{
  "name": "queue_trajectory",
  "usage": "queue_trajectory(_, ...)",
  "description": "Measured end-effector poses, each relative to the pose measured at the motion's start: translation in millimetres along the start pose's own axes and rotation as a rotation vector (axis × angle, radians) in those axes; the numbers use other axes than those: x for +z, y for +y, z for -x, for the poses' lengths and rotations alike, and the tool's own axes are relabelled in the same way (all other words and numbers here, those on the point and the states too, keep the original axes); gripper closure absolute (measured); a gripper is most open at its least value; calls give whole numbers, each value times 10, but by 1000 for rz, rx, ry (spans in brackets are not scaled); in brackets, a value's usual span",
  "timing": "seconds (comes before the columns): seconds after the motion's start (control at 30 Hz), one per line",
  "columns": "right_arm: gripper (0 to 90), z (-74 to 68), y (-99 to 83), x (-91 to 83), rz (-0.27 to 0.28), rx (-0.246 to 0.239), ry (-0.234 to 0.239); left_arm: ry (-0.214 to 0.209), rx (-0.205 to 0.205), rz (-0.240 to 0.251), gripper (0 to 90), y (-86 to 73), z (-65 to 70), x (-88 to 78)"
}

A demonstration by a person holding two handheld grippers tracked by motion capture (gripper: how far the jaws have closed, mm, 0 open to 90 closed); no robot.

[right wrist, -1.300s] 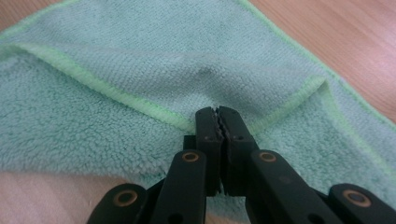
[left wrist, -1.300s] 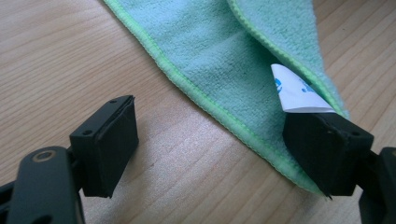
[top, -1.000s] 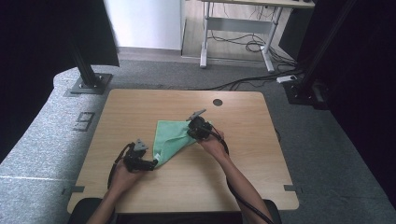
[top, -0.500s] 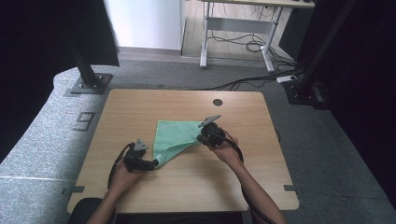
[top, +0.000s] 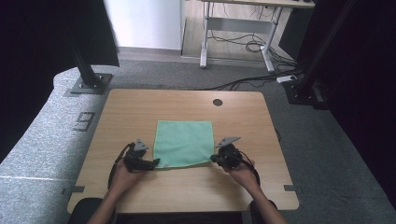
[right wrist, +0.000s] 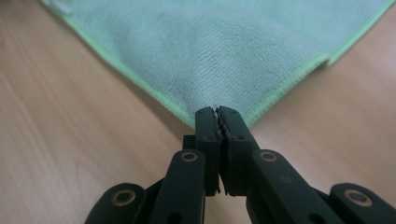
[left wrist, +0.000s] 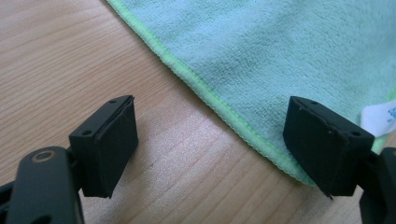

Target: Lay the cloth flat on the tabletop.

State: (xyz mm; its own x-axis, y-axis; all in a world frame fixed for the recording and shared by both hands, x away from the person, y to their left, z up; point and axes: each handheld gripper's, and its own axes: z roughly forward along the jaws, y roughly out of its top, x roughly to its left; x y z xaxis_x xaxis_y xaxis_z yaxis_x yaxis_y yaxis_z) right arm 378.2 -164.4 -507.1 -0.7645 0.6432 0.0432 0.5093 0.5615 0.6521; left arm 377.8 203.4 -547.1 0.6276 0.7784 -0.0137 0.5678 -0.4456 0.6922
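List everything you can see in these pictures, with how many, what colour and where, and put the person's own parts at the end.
cloth: one, green, spread flat on the near middle of the table, a white label at its near left corner
table: one, light wood, centre of the high view, a dark round hole near its far edge
desk frame: one, pale metal, on the floor beyond the table
cables: several, black, on the grey floor beyond the table
dark posts: two, black, on base plates at the table's far corners
left gripper: one, black, open, at the cloth's near left corner, one finger over the hem
right gripper: one, black, shut on the cloth's near right corner
hands: two, at the near table edge
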Motion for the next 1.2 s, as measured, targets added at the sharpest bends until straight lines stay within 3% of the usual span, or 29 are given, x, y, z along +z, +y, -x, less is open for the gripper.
queue_trajectory(0.2,818,-114,-234,76,-36,14,35,0,-1,0,180,0,0,0)
queue_trajectory(0.23,736,-134,-241,37,-30,5,12,0,-1,1,181,0,1,0)
queue_trajectory(0.27,736,-134,-241,37,-30,5,12,0,-1,1,180,0,1,0)
queue_trajectory(0.3,616,-103,-190,-39,8,15,-7,1,-6,-19,179,22,3,-7)
queue_trajectory(0.33,573,-83,-163,-64,25,23,-15,7,-7,-29,175,40,9,-18)
queue_trajectory(0.5,462,48,-75,-33,72,84,-75,-13,18,-26,152,64,57,-117)
queue_trajectory(0.6,451,55,-106,67,47,84,-91,-8,30,-42,149,28,76,-133)
queue_trajectory(0.63,442,51,-160,155,27,80,-114,-2,47,-73,148,-22,97,-120)
queue_trajectory(0.73,416,52,-215,226,7,78,-131,-2,39,-75,147,-17,98,-108)
queue_trajectory(0.8,405,64,-241,230,29,86,-132,-1,39,-72,147,-11,100,-98)
queue_trajectory(0.83,399,69,-252,226,34,90,-132,-13,20,-65,147,-7,95,-75)
queue_trajectory(1.2,389,209,-378,149,62,123,-149,-24,34,-41,147,59,140,22)
